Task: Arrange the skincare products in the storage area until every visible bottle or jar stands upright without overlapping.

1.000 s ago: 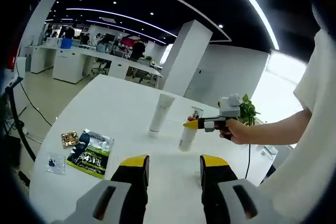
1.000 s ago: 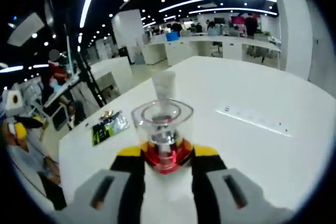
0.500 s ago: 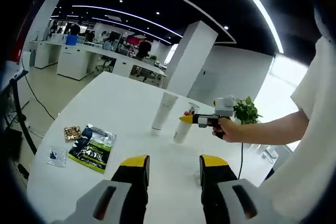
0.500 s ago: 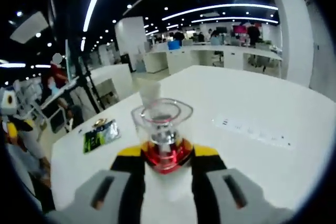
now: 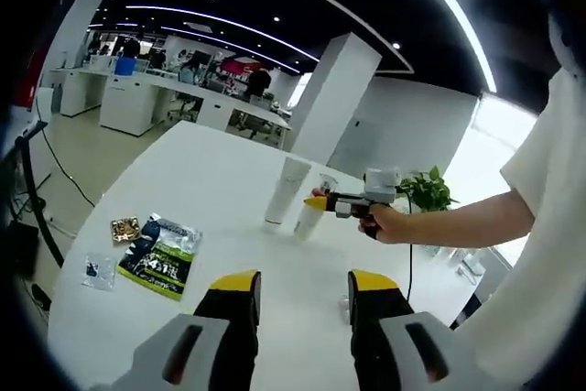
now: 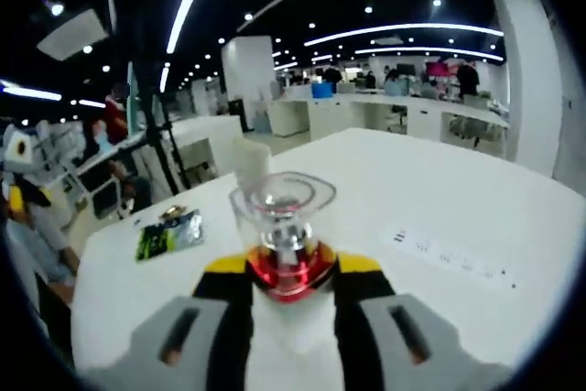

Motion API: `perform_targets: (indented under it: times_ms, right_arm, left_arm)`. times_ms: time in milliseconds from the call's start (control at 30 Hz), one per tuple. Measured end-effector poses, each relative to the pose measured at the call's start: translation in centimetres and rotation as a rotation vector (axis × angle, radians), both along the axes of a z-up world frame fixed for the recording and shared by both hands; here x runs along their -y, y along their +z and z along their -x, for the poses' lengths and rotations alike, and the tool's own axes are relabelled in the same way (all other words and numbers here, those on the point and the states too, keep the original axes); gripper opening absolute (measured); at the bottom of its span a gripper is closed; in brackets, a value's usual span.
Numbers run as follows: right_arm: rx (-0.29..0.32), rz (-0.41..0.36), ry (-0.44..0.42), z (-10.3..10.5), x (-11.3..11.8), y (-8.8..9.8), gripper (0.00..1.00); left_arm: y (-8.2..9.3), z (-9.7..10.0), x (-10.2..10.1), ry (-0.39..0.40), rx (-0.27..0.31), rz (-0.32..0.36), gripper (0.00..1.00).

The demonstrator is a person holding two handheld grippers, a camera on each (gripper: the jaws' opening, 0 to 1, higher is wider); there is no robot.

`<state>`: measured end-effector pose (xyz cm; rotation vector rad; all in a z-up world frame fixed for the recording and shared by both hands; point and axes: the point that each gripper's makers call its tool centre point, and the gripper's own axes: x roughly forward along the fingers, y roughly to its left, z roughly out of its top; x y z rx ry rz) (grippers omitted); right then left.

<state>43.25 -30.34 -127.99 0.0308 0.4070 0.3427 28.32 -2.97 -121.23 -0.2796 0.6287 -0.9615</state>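
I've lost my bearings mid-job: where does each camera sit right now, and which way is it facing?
Left gripper view: rides on the left gripper, held back over the near edge of the white table, facing across it; its open fingers rise from the bottom, and the person's arm reaches in from the right.
Right gripper view: rides on the right gripper, low over the table, looking along fingers shut on the clear-capped bottle.
Shared: the white tube, the green sachet, the bottle.

one tube (image 5: 286, 190), one bottle (image 5: 306, 220), perhaps three packets (image 5: 160, 258)
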Motion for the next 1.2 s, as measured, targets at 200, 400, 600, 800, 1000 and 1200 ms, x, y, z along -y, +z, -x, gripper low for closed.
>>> perform_targets:
  times_ms: [200, 400, 600, 800, 1000, 1200]
  right_arm:
    - [-0.005, -0.010, 0.014, -0.4, 0.2, -0.7, 0.31]
    - [0.012, -0.030, 0.002, -1.1, 0.3, -0.6, 0.31]
    - [0.035, -0.038, -0.010, -2.1, 0.9, -0.4, 0.31]
    - [0.049, -0.035, -0.007, -2.2, 1.3, -0.7, 0.31]
    - [0.061, -0.013, 0.016, -2.0, 0.9, -0.9, 0.31]
    - [0.080, -0.010, 0.023, -1.8, 0.7, -0.8, 0.32]
  left_arm:
    - [0.2, 0.4, 0.1, 0.006, 0.000, 0.013, 0.39]
    - [0.6, 0.2, 0.5, -0.016, 0.028, -0.012, 0.40]
    - [0.3, 0.1, 0.5, -0.021, 0.024, -0.027, 0.40]
    - [0.5, -0.2, 0.3, -0.015, 0.035, -0.046, 0.40]
    - [0.8, -0.9, 0.1, -0.004, 0.049, -0.043, 0.40]
    - [0.9, -0.8, 0.3, -0.011, 0.053, -0.044, 0.40]
